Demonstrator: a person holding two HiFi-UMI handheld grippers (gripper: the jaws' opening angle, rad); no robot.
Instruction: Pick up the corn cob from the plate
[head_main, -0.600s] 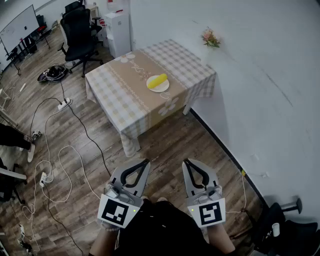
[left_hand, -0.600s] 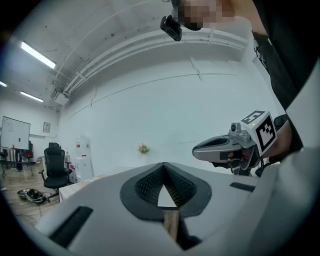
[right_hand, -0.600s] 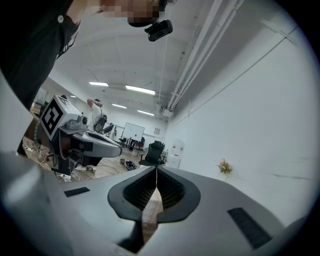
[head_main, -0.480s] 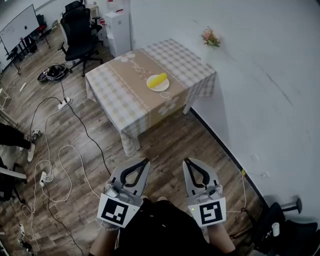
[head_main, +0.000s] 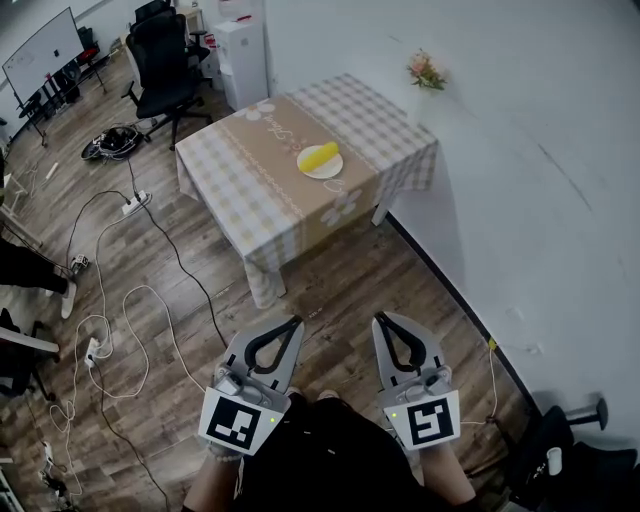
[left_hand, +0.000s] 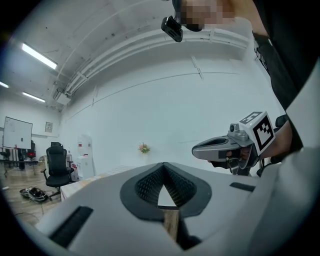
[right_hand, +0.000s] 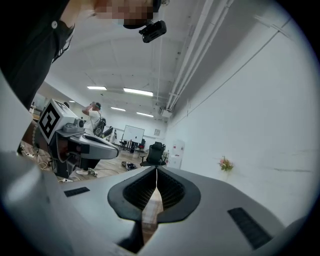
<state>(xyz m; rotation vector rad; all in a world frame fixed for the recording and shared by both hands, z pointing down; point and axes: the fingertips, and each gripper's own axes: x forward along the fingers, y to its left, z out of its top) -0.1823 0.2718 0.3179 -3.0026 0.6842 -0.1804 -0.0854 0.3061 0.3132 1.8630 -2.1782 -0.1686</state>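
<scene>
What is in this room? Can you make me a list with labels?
corn: yellow, lying on the plate
plate: white, on the table
table: checked cloth, beside the wall
flowers: at a table corner by the wall
left gripper: shut, empty, far from the table
right gripper: shut, empty, beside the left one
chair: black, beyond the table

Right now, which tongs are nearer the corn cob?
Left, narrowly. The left tongs hang well short of the table, almost in line with the corn cob; the right tongs sit equally far back, offset to its right.
</scene>
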